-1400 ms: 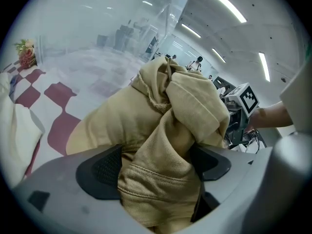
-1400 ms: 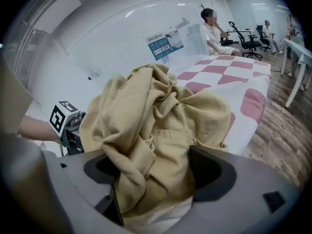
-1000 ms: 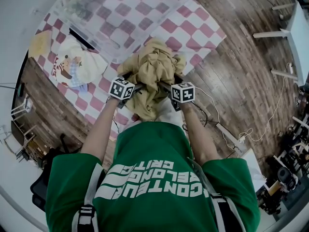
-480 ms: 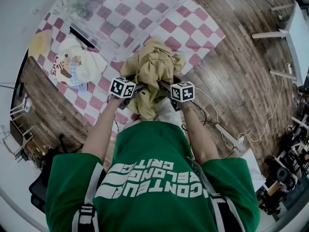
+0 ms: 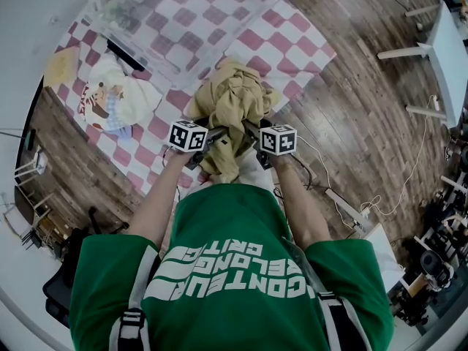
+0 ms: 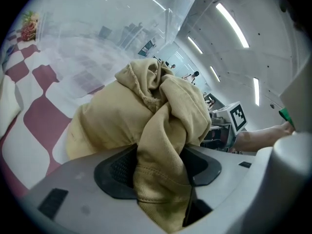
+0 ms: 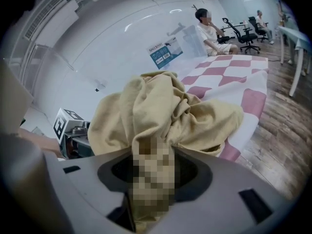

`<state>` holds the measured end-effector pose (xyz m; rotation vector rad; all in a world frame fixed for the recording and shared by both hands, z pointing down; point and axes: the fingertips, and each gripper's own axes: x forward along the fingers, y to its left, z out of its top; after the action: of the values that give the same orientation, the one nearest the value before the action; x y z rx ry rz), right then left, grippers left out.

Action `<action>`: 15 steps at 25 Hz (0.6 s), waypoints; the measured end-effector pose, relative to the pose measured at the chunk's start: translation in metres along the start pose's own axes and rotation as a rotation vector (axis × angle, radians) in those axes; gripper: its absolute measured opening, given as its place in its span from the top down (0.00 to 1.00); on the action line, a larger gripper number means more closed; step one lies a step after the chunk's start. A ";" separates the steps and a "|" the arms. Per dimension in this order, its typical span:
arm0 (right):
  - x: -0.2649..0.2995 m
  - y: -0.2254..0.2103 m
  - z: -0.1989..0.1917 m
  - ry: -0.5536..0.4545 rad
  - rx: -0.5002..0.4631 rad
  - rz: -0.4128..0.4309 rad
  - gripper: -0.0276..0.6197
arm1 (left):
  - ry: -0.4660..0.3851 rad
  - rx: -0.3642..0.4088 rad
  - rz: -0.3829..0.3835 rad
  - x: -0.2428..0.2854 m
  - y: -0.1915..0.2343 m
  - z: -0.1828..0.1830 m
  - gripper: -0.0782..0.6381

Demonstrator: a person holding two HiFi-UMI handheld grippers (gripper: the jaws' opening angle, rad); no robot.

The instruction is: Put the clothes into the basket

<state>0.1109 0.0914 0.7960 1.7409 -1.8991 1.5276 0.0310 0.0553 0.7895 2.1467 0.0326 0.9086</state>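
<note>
A crumpled tan garment [image 5: 234, 104] lies bunched on the red-and-white checked cloth [image 5: 285, 46], just ahead of the person. My left gripper [image 5: 214, 134] grips its left side and my right gripper [image 5: 249, 129] its right side. Both pairs of jaws have just been closing, with tan fabric between them. In the left gripper view a thick fold of the garment [image 6: 163, 145] fills the gap between the pads. In the right gripper view the garment [image 7: 161, 111] is pinched the same way. The clear plastic basket [image 5: 157, 31] stands beyond on the cloth.
A white patterned piece of clothing [image 5: 110, 97] lies left of the garment, with a yellow item [image 5: 60, 64] further left. Wooden floor with cables [image 5: 344, 196] lies to the right, and a white table [image 5: 446, 42] at far right. People sit at desks in the background [image 7: 212, 30].
The left gripper has shifted slightly inward and up. The tan garment is drawn into a tighter, narrower bundle between the two grippers, and its lower edge has risen a little.
</note>
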 end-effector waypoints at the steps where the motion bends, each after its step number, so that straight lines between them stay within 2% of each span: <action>1: -0.002 0.001 0.000 -0.006 0.004 0.004 0.68 | -0.008 0.004 -0.004 0.000 -0.003 0.001 0.53; 6: -0.011 0.004 0.005 -0.024 -0.015 0.007 0.69 | -0.037 0.030 -0.017 -0.004 -0.013 0.007 0.54; 15: -0.042 0.021 0.022 -0.130 -0.041 0.032 0.71 | -0.110 0.109 -0.065 -0.019 -0.042 0.023 0.58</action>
<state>0.1178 0.0994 0.7450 1.8423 -2.0133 1.4073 0.0413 0.0632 0.7401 2.2803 0.0978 0.7658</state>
